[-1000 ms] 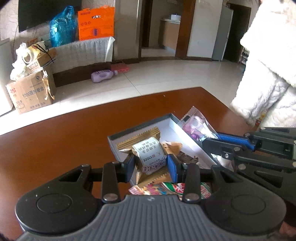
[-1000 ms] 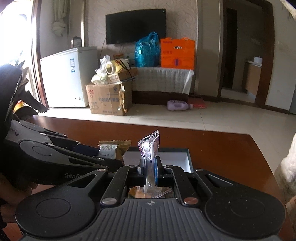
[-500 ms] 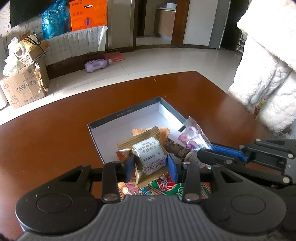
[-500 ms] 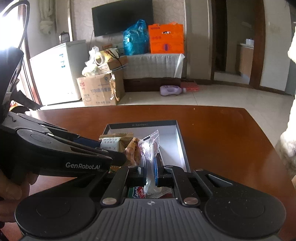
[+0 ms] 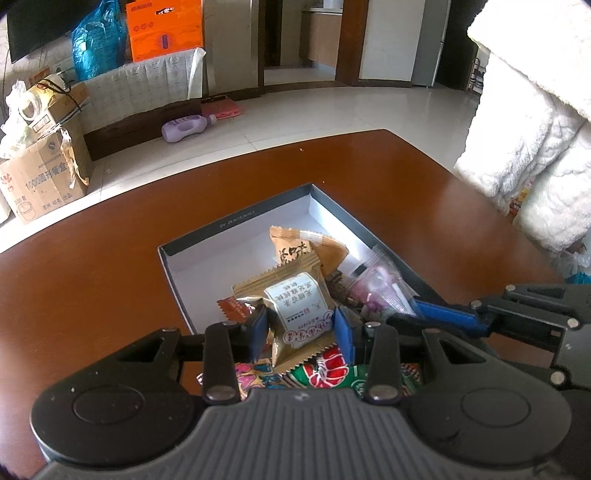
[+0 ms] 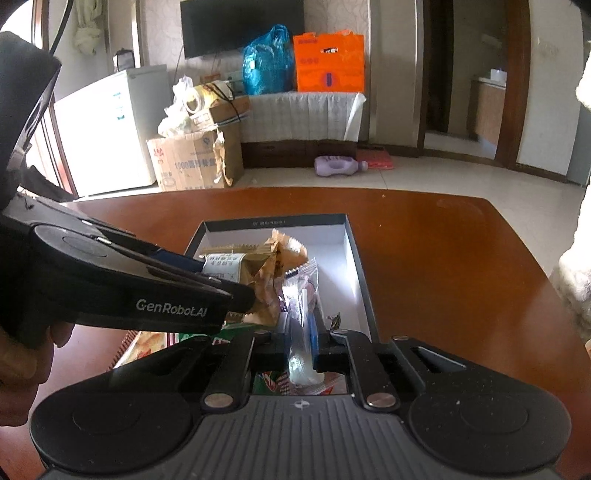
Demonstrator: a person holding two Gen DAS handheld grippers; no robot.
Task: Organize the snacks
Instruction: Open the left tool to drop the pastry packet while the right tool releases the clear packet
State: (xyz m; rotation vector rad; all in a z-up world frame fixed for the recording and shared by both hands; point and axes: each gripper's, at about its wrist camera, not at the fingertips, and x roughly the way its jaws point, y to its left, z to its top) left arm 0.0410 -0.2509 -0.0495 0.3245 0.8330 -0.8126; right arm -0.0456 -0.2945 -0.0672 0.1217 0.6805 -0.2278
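Hovering over the open grey box [image 5: 236, 218] on the brown table [image 5: 92, 266], the left gripper [image 5: 300, 326] is pinching a gold snack packet [image 5: 295, 302]; the right gripper's [image 6: 300, 345] jaws are opening around a clear candy packet [image 6: 301, 295].

Ahead of the gripper, past the brown table [image 6: 436, 236], a lilac bottle [image 6: 338, 165] lies on the pale tiled floor beside a red mat [image 6: 375, 159]. Further ahead to the left stand a torn cardboard box [image 6: 188, 162] and a white fridge [image 6: 107, 129]; a blue bag [image 6: 267, 61] and orange box [image 6: 328, 62] sit under the dark screen [image 6: 240, 26]
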